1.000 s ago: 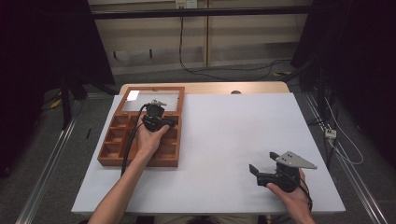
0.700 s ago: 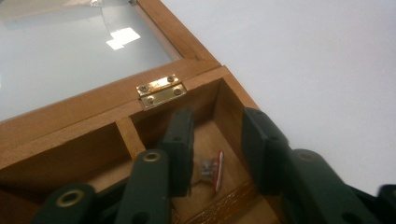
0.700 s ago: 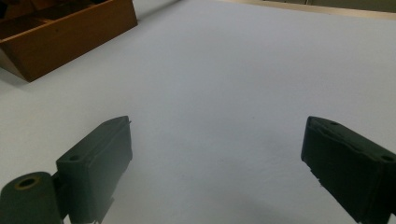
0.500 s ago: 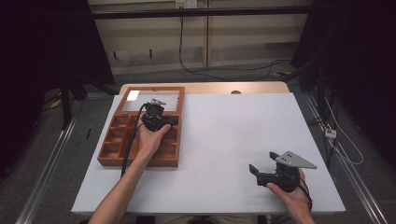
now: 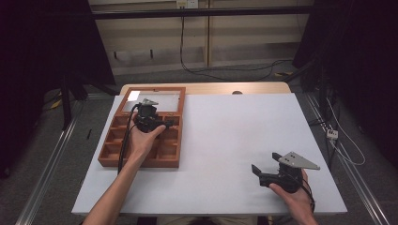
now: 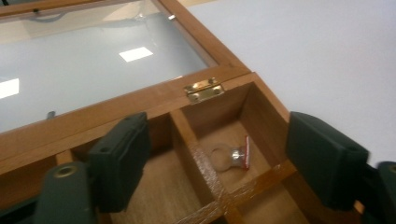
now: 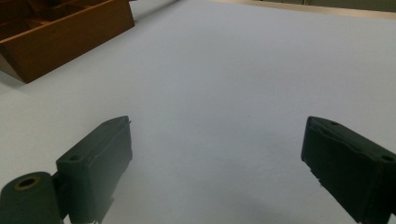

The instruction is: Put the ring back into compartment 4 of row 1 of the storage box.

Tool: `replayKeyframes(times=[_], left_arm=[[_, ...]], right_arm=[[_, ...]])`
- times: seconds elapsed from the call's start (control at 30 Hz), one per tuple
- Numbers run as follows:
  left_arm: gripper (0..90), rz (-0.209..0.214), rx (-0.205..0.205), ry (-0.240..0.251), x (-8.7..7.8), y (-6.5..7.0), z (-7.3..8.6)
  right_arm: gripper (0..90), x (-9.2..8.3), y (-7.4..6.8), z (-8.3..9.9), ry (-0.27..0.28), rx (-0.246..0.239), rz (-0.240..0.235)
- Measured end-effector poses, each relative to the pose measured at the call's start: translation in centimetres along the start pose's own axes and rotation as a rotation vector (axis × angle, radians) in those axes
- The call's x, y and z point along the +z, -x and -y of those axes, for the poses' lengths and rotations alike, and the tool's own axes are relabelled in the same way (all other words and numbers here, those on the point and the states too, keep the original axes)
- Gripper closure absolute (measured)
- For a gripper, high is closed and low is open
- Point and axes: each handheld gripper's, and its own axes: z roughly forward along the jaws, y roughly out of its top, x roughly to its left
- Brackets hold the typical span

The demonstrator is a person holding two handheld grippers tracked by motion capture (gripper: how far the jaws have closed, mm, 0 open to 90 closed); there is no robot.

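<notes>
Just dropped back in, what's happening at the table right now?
The left gripper hangs over the wooden compartment box, whose glass lid lies open. Its jaws have just been opening, and a small clear bulb-like piece with a red end lies loose in the corner compartment below, nothing gripping it. The right gripper rests open on the white table, off to the side.

I saw a small clear bulb [image 6: 223,156] with a metal base and red tip lying on its side in the corner compartment of the open wooden box [image 6: 205,168], beside the brass hinge [image 6: 203,89].
</notes>
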Motion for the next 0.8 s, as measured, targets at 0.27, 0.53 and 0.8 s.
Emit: replayKeyframes(times=[0.27,0.53,0.8], left_arm=[[5.9,0.017,0.017,0.054,-1.2,0.2,-0.3],[5.2,0.041,0.048,0.083,-2.3,1.0,-0.2],[5.9,0.053,0.055,0.137,-3.5,1.7,-0.3]], right_arm=[[8.5,-0.1,0.0,0.0,0.003,0.002,0.004],[8.5,-0.1,-0.1,-0.1,0.006,-0.002,0.002],[8.4,-0.2,-0.1,-0.1,0.007,-0.002,0.007]])
